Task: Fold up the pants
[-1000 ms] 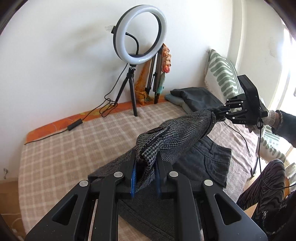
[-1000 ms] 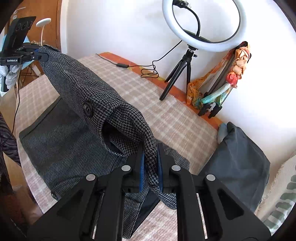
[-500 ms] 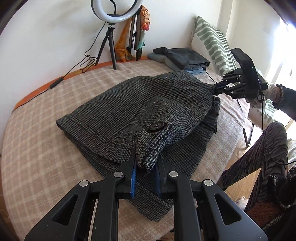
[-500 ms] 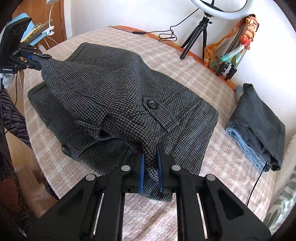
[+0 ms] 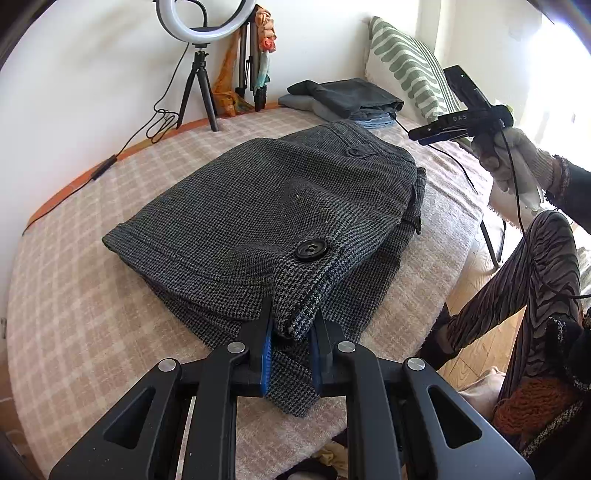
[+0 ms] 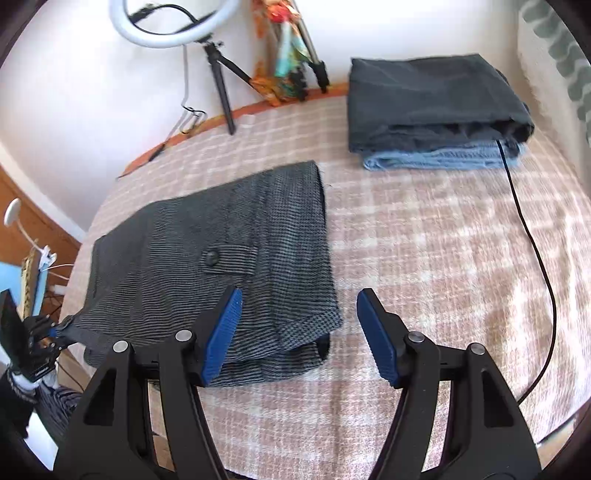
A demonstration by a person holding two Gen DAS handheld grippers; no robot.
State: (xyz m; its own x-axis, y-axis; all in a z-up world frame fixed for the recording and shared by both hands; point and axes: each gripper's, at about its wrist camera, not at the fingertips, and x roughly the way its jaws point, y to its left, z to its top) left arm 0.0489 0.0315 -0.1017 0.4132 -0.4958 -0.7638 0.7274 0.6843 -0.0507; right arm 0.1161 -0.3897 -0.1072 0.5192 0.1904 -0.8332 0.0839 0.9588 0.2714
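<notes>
At the right edge of the left wrist view, the right gripper point(image 5: 419, 134) carries the white letters "DAS" on its dark side, the only writing sharp enough to read; a gloved hand point(image 5: 517, 162) holds it clear of the cloth. In the right wrist view its blue pads point(image 6: 221, 328) stand wide apart over the checked bedcover point(image 6: 443, 240) with nothing between them, the left-hand pad overlapping the near edge of the pants point(image 6: 221, 251).

The pants, grey houndstooth, lie folded in the middle of the left wrist frame on the bedcover, a large black button point(image 5: 311, 249) on the top layer. At the bottom centre of that frame the left gripper point(image 5: 290, 341) has its jaws drawn close on the nearest corner of the fabric, which fills the narrow gap between the blue pads. In the lower left of the right wrist view the same gripper shows small, pinching that corner; a pale label on its body is too small to read.

The right wrist picture is motion-blurred, so the weave smears into stripes. The ring light point(image 5: 201, 18) is cut off by the top edge in both views. A stack of folded clothes point(image 6: 436, 110) sits at upper right, a black cable point(image 6: 532, 236) running out from its front edge. The striped pillow point(image 5: 406, 66) is partly out of frame.
</notes>
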